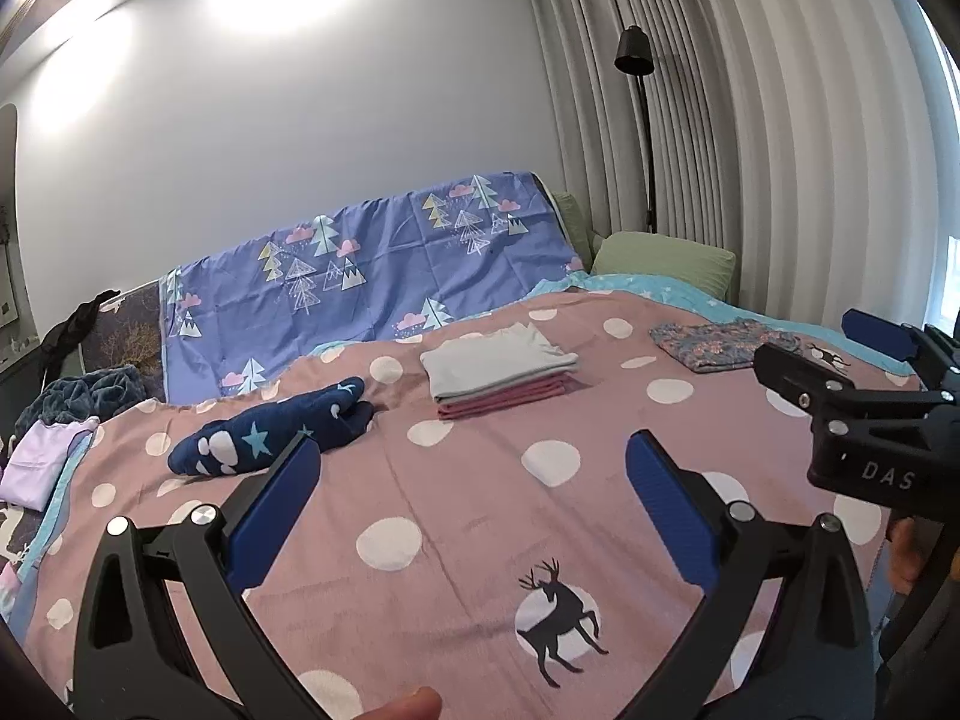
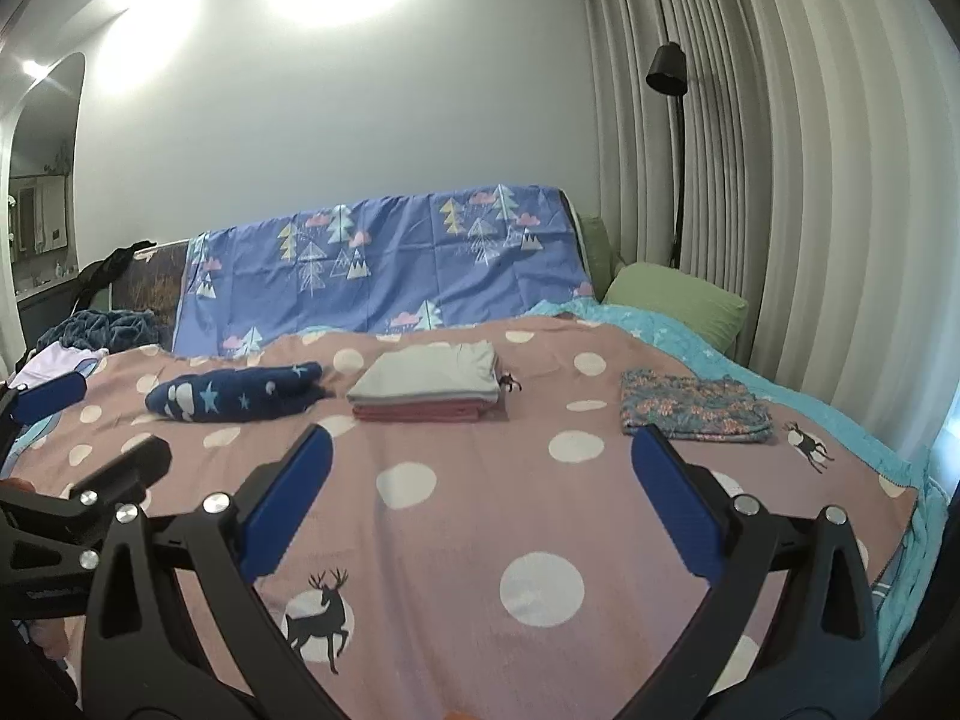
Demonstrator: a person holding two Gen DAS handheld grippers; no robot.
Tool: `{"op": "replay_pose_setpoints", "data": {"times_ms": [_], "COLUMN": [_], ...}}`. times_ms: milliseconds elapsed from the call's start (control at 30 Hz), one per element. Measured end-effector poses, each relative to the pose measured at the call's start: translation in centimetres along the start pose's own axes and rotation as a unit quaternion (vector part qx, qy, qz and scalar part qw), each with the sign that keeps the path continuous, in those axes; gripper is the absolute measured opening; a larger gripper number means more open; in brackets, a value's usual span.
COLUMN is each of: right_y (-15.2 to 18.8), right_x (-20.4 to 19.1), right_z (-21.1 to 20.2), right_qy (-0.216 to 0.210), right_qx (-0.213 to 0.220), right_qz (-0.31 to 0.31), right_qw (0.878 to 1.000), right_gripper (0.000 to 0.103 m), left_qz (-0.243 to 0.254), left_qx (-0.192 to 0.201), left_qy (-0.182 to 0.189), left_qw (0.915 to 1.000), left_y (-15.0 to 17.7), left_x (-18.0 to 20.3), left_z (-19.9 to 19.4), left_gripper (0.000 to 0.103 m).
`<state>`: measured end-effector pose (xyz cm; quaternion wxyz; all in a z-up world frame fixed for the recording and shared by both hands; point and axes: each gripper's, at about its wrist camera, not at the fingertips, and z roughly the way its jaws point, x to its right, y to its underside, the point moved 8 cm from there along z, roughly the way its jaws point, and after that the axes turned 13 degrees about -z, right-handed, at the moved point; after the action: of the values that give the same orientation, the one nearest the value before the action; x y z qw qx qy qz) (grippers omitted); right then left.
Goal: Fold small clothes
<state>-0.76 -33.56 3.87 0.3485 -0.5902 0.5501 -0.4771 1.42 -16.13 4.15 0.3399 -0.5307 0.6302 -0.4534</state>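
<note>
I am holding both hand-held grippers over the bed, its pink dotted cover spread flat under them. At the far left edge a lilac garment is lying beside a dark blue fleece heap. Next along, a rumpled navy garment with stars and clouds is lying unfolded on the cover. My left hand-held gripper is hovering above bare cover with its blue pads spread wide, gripping nothing. Beyond it, near the middle of the bed, a folded stack is sitting with a grey piece on top of a pink one, well apart from the navy garment. Behind the stack a purple sheet with trees is draping over the headboard. My right hand-held gripper is likewise gaping wide and empty over the cover. Farther right a folded floral garment is lying flat, near a green pillow and a black lamp by the curtains.
</note>
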Motion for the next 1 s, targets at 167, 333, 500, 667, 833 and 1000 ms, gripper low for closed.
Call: {"op": "replay_pose_setpoints", "data": {"times_ms": [167,333,500,667,833,1000], "right_y": [1.6,2.4,2.7,2.8,2.7,2.6], "right_x": [0.8,1.5,1.3,0.9,0.6,0.5], "right_z": [0.7,1.3,1.6,1.8,1.9,2.1], "right_qy": [0.009,0.010,0.015,0.011,0.009,0.007], "right_qx": [-0.023,-0.036,-0.040,-0.043,-0.043,-0.044], "right_qz": [0.009,0.025,0.018,0.015,0.013,0.012], "right_qw": [1.000,0.999,0.999,0.999,0.999,0.999], "right_gripper": [0.101,0.101,0.101,0.101,0.101,0.101], "left_qz": [-0.001,0.004,0.000,0.004,0.006,0.004], "left_qx": [-0.019,-0.028,-0.031,-0.037,-0.041,-0.043], "left_qy": [-0.001,-0.008,-0.012,-0.012,-0.013,-0.014], "left_qw": [0.9998,0.9996,0.9994,0.9992,0.9990,0.9990], "left_y": [1.2,1.6,1.7,2.1,2.2,2.2], "left_x": [0.2,0.4,0.3,0.3,0.3,0.1], "left_z": [0.3,0.7,0.9,1.2,1.4,1.5], "left_gripper": [0.102,0.102,0.102,0.102,0.102,0.102]}}
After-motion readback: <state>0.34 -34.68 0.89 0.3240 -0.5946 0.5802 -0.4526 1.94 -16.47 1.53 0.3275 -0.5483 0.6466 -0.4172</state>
